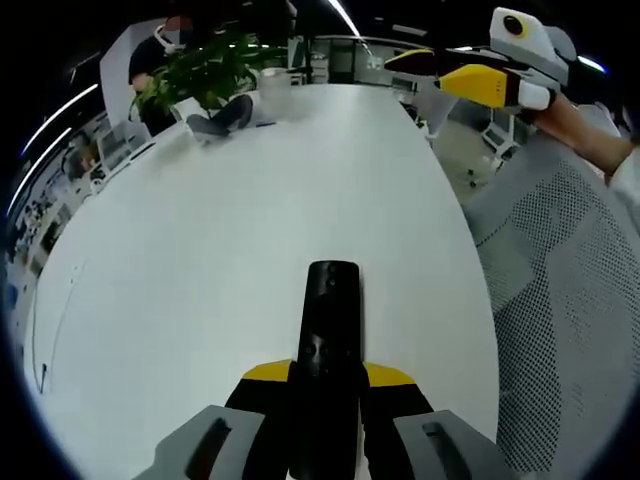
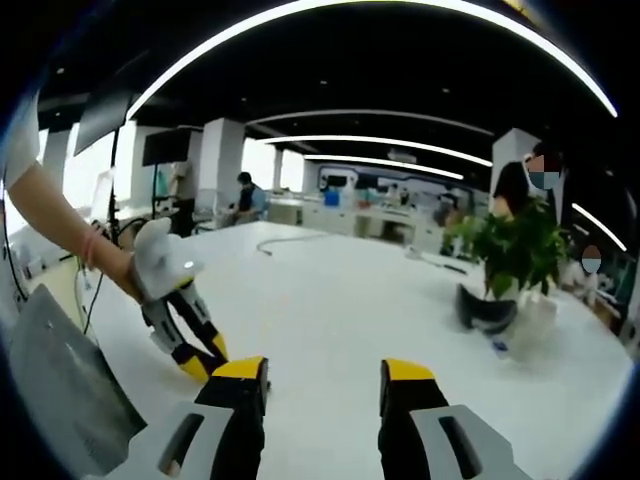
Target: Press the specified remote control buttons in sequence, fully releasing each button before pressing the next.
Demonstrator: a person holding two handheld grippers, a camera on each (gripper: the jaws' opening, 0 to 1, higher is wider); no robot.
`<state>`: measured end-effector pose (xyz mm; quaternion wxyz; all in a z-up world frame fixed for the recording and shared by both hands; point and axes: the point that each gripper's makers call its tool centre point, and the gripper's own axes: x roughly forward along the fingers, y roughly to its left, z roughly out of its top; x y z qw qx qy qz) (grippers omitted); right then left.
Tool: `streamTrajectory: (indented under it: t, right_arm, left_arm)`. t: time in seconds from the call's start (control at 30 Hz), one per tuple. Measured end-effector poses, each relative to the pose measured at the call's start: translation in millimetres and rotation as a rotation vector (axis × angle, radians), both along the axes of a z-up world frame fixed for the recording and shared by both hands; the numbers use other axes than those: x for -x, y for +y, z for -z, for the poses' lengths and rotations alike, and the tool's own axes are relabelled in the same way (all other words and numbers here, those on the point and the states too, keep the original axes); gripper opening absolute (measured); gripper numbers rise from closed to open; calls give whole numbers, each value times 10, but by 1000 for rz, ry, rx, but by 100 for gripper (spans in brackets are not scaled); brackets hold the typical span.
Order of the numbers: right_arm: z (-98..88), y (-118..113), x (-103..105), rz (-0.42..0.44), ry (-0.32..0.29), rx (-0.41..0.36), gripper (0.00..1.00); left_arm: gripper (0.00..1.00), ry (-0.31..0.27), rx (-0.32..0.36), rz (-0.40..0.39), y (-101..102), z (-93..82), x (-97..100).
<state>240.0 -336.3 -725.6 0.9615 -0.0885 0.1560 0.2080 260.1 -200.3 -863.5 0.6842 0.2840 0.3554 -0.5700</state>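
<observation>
Left gripper view shows the black remote control [image 1: 327,350] gripped between the fingers of the left gripper [image 1: 328,385]; its near end is hidden between them, and we cannot make out its buttons. Its long axis runs straight away from the gripper, the far end pointing across the white table [image 1: 200,260]. The right gripper [image 1: 470,75] hangs at the far right above the table edge, held by a hand [image 1: 575,120]. In the right gripper view, its fingers [image 2: 238,385] stand apart with nothing between them. A potted plant [image 2: 510,255] stands on the table to the right. The room is a large office with long ceiling lights [image 2: 400,125].
</observation>
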Motion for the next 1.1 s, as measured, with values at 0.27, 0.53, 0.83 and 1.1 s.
streamTrajectory:
  t: [0.27, 0.53, 0.83, 1.1]
  right_arm:
    - [10, 37, 7, -19, 4, 6, 42]
    - [37, 82, 15, -43, 13, 20, 42]
    - [74, 159, 33, -84, 24, 44, 42]
    - [73, 171, 41, -94, 19, 55, 41]
  left_arm:
    - [24, -1, 1, -7, 10, 1, 71]
    - [24, -4, 9, -13, 28, 3, 203]
    - [24, -14, 19, -12, 41, -1, 370]
    - [24, -16, 20, -4, 48, -3, 496]
